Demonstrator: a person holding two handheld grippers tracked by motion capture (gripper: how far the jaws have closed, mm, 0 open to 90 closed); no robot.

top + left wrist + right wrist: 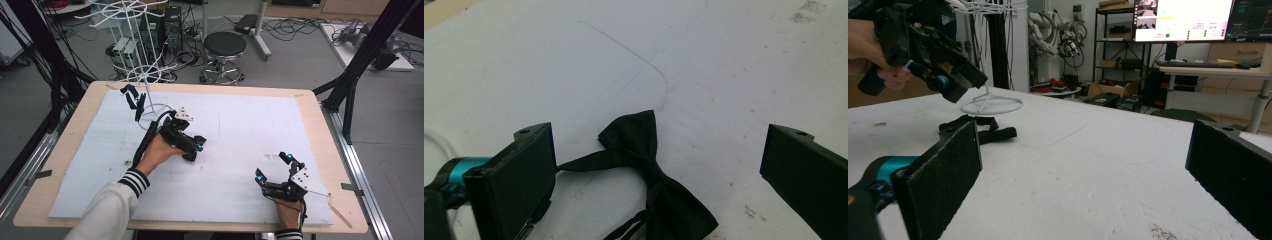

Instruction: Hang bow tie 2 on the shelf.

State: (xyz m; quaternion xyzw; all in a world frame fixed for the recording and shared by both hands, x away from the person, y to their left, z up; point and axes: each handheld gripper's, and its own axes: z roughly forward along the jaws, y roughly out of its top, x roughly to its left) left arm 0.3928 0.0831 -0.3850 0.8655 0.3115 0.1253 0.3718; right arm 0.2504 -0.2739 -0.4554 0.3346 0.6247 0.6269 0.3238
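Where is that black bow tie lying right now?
The bow tie lies on the white sheet, between the left tongs' open jaws, near the wire rack's base.

Grey floor (300,60), black stool (225,46) — monitor (1183,20)

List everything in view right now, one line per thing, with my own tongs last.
bow tie: one, black, flat on the white sheet between the left tongs' jaws, not gripped
second bow tie: one, black, hanging on the wire rack
wire rack: one, white, far left of the table
white sheet: one, covering the wooden table
stool: one, black seat, on the floor beyond the table
left tongs: black, open, over the bow tie
right tongs: black, open, near right of the sheet
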